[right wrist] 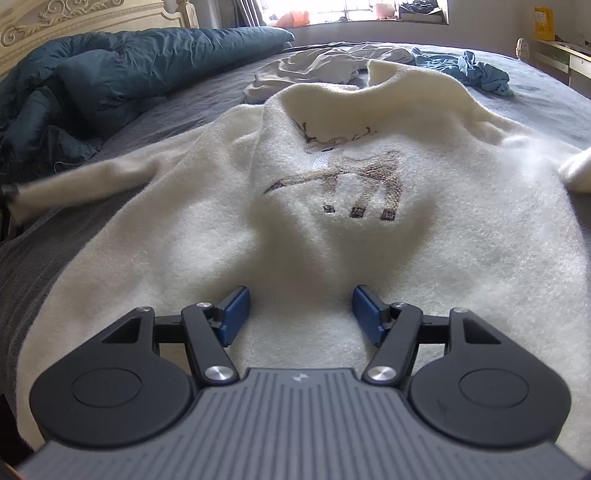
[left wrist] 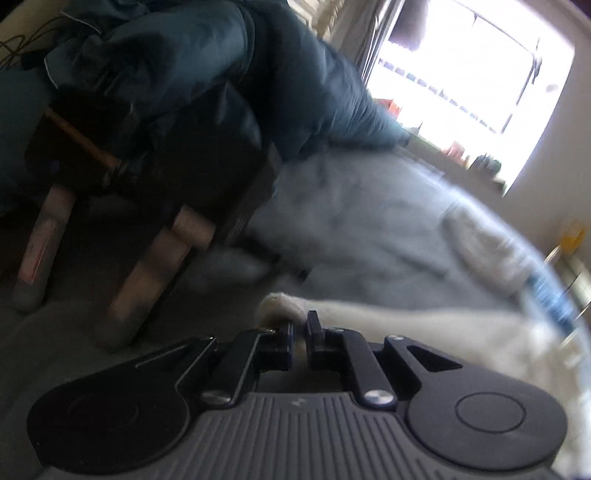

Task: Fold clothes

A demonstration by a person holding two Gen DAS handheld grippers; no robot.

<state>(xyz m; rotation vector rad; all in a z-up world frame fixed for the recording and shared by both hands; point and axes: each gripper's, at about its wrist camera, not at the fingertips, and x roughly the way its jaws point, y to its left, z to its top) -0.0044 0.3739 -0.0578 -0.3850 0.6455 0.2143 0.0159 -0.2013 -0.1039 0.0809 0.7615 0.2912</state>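
Sweater (right wrist: pixel 332 229), cream and fleecy with a stitched deer motif (right wrist: pixel 354 184) on its chest, lies spread front-up on the grey bed sheet (right wrist: pixel 184 107), its collar (right wrist: pixel 373 81) pointing toward the window. One sleeve (right wrist: pixel 96 177) stretches out to the left edge of the right wrist view, where its cuff is lifted off the sheet. In the left wrist view that same cuff (left wrist: pixel 284 306) sits pinched between the closed fingers of the left gripper (left wrist: pixel 300 325), with the rest of the sleeve trailing away to the right. The right gripper (right wrist: pixel 301 314) hovers over the sweater's lower body with its blue-padded fingers (right wrist: pixel 234 314) spread apart and nothing between them; whether the tips touch the fleece cannot be told.

Beyond the collar lie a crumpled white garment (right wrist: pixel 310 70) and a blue garment (right wrist: pixel 476 72). A dark teal duvet (right wrist: pixel 140 66) is bunched along the left side of the bed beside a carved cream headboard (right wrist: pixel 74 18). The left wrist view, blurred, also shows a dark stool with pale legs (left wrist: pixel 147 258) and a bright window (left wrist: pixel 469 74).
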